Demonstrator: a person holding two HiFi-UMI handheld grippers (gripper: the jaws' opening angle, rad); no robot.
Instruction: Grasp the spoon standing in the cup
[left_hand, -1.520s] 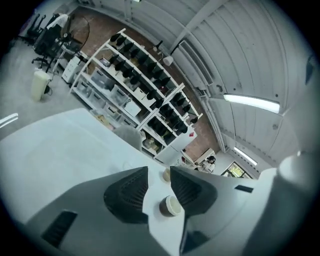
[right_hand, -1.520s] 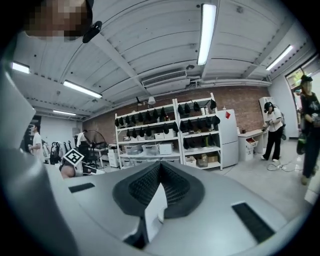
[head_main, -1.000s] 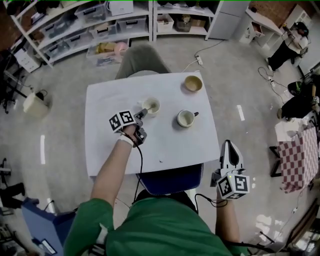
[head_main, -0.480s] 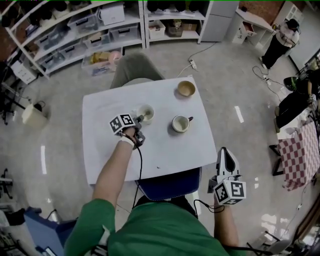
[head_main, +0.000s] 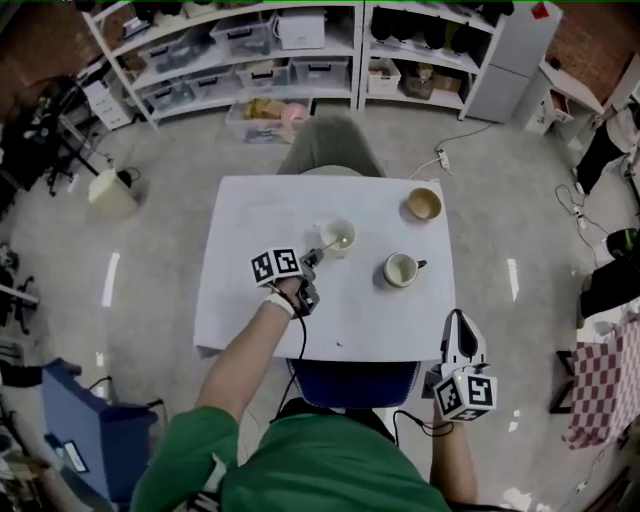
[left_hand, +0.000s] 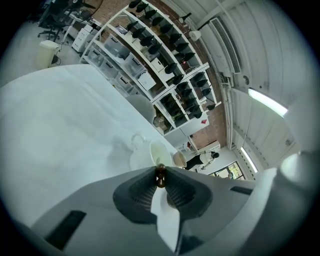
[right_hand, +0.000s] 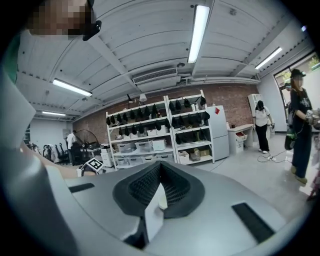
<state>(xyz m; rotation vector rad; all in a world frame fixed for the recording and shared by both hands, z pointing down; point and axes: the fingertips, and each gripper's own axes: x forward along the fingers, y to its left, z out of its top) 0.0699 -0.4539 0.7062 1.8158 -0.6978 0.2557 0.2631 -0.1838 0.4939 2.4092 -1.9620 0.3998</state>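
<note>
Left claw just clamped on spoon tip, cup at my one o'clock; thin hold, slanted pull could topple it.

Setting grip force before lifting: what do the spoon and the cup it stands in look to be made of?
The spoon is probably wood: its handle end, held by the left gripper, is dark brown, rounded, slightly glossy. The cup looks like glazed ceramic: smooth cream-white wall, soft sheen.

White cup upright near middle of table, pale inside; spoon stands in it, leaning over rim toward lower left, handle tip dark brown
</note>
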